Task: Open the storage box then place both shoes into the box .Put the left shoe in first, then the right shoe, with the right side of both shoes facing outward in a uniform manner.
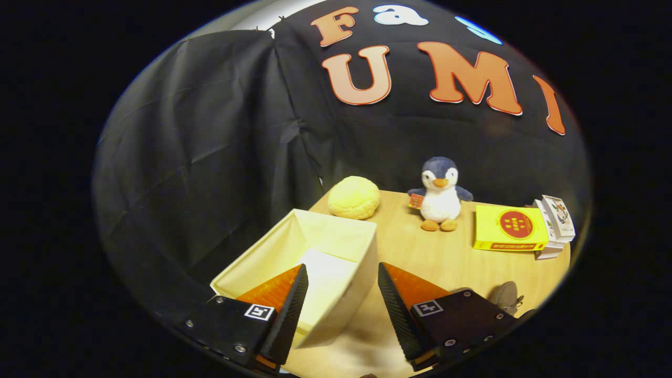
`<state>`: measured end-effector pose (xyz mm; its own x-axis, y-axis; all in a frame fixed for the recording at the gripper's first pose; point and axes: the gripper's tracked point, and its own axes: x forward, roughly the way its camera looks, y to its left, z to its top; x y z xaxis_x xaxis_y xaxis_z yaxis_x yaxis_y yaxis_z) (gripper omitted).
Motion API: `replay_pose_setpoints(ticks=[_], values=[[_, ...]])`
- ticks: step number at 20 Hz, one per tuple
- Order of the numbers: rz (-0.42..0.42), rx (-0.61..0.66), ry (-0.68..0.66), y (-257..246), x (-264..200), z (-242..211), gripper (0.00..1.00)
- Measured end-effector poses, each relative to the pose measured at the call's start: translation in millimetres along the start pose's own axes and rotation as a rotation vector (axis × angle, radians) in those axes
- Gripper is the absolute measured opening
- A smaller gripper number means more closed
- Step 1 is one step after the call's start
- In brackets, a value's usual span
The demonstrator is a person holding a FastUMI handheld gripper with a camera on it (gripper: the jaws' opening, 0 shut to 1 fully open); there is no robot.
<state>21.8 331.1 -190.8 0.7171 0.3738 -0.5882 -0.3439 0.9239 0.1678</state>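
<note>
Gripper (340, 294) fingers are spreading wide, holding nothing, over the open storage box (341, 239) on the table (420, 257). Beside them, a grey shoe (505, 297) is peeking out. Farther back, a yellow ball (354, 197) and penguin toy (440, 195) are sitting.

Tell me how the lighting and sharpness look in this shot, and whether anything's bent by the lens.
Gripper view: warm light on the table, dark wall behind; the penguin toy is sharp, the storage box slightly soft near the open gripper; fisheye curves the table's edges; the box casts a soft shadow below.
</note>
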Motion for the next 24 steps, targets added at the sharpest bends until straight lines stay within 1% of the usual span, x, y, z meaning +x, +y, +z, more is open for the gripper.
replay_pose_setpoints(ticks=[3,5,7,8,11,13,14,16,19,23,24], values=[[-0.105,-0.008,0.030,-51.3,-21.3,-30.5,0.81],[-0.160,-0.004,0.064,-79.7,-29.4,-49.1,0.81],[-0.224,-0.011,0.116,-109.2,-36.1,-69.9,0.81],[-0.241,-0.015,0.144,-120.0,-42.4,-86.1,0.81],[-0.254,-0.019,0.247,-137.1,-49.8,-122.7,0.81],[-0.265,-0.010,0.278,-147.2,-48.5,-140.6,0.81],[-0.252,0.002,0.296,-149.2,-44.7,-150.6,0.81],[-0.230,0.024,0.330,-152.7,-37.2,-163.2,0.76],[-0.267,0.021,0.332,-168.5,-25.8,-168.8,0.71],[-0.294,0.003,0.320,-186.3,-5.1,-171.6,0.63],[-0.310,-0.005,0.317,-191.1,-0.5,-172.1,0.57]])
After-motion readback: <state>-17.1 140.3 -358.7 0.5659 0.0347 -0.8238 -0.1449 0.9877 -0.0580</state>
